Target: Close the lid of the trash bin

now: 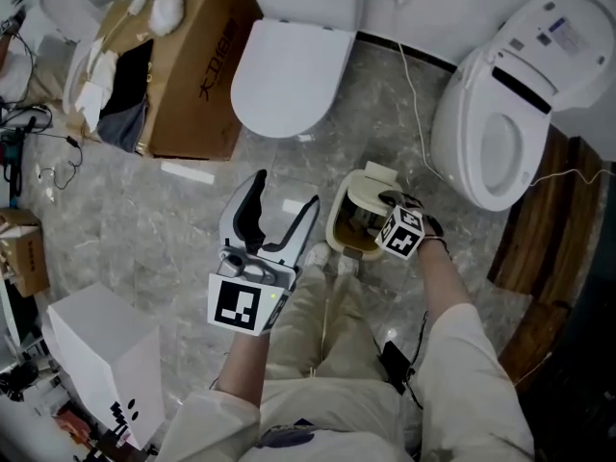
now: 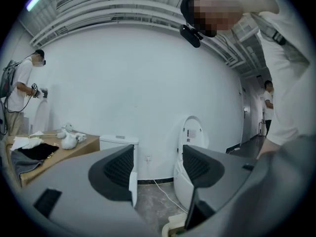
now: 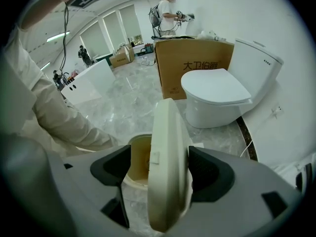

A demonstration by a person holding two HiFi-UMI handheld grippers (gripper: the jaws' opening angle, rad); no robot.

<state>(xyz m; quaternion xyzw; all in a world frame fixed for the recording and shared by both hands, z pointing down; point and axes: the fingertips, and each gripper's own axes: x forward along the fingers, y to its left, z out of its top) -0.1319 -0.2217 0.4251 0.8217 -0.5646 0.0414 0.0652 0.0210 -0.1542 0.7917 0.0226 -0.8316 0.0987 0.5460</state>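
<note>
Left gripper [image 1: 287, 192] sits closest to the lens, grey jaws spread wide, nothing between them. Its own view looks straight through the gap at a white wall [image 2: 148, 83] and an egg-shaped white toilet with its seat lid raised [image 2: 190, 147].

Down on the grey marble floor [image 1: 164, 229], the right gripper [image 1: 385, 208] hangs over the small cream plastic trash bin [image 1: 348, 224]. The head view hides those jaws behind the marker cube [image 1: 401, 232], but the right gripper view settles it. The cream bin lid [image 3: 167, 127] stands upright between parted pads, right pad at its face, a gap on the left side, so it is not clamped.

The bin shows a tan inside, contents I can't make out. The brown cardboard box [image 1: 197, 85] holds white soft toys [image 1: 159, 8] and dark cloth [image 1: 125, 99].
</note>
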